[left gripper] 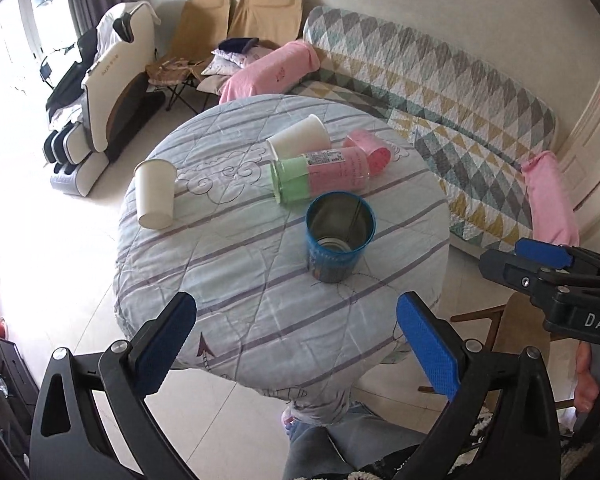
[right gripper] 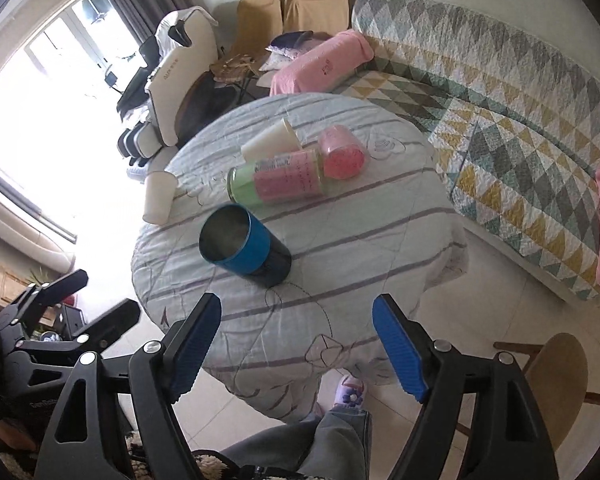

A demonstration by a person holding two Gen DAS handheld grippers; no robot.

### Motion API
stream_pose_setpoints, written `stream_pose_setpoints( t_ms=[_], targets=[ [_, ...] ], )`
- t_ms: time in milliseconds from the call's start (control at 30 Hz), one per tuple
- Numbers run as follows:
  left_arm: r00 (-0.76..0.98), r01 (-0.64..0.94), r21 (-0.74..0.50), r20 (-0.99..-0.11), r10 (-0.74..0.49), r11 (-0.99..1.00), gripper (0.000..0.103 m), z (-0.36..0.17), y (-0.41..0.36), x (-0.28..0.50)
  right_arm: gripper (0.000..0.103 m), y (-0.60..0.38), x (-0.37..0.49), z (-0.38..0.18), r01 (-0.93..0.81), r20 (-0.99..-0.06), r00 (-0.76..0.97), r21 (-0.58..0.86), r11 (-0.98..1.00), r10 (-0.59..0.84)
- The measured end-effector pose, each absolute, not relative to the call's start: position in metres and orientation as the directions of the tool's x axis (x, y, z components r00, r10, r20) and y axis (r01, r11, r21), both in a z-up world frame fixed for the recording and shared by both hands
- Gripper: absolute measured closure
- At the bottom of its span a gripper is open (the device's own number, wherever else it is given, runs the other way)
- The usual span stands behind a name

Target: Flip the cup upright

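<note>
Both the left claw (left gripper: 296, 344) and right claw (right gripper: 296, 344) hang wide open and empty, so nudging a tipped white cup (left gripper: 300, 140) risks rolling it off the quilted surface (left gripper: 228, 264).

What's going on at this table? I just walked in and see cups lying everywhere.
A person holds a hand-held gripper in each hand above a round table; the left hand-held gripper and right hand-held gripper are both open and empty. The blue tin and one white paper cup stand upright. Another white paper cup, a green-and-pink cup and a pink cup lie on their sides, untouched.
</note>
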State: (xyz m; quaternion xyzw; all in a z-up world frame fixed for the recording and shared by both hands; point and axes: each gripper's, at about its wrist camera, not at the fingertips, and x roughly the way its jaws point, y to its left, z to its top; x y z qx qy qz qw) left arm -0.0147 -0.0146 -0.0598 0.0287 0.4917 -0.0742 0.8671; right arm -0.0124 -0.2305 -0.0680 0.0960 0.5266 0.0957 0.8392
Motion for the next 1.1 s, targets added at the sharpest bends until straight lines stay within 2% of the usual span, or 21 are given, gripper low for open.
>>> stream_pose_setpoints(
  t_ms=[400,800,1100],
  targets=[
    [0.577,0.157,-0.018,-0.81,-0.107,0.987,0.001,-0.042,-0.012,-0.021,0.023,-0.228,-0.02,-0.054,-0.048,-0.848,0.471,0.249,0.967,0.242],
    [0.69,0.155,-0.01,-0.715,-0.115,0.988,0.001,-0.015,-0.012,-0.03,0.023,-0.234,-0.038,-0.024,-0.019,-0.762,0.622,0.214,0.977,0.179],
    [0.737,0.158,-0.019,-0.663,-0.131,0.987,0.001,-0.004,-0.013,-0.033,0.023,-0.235,-0.04,-0.021,-0.039,-0.739,0.644,0.226,0.973,0.197]
  ],
)
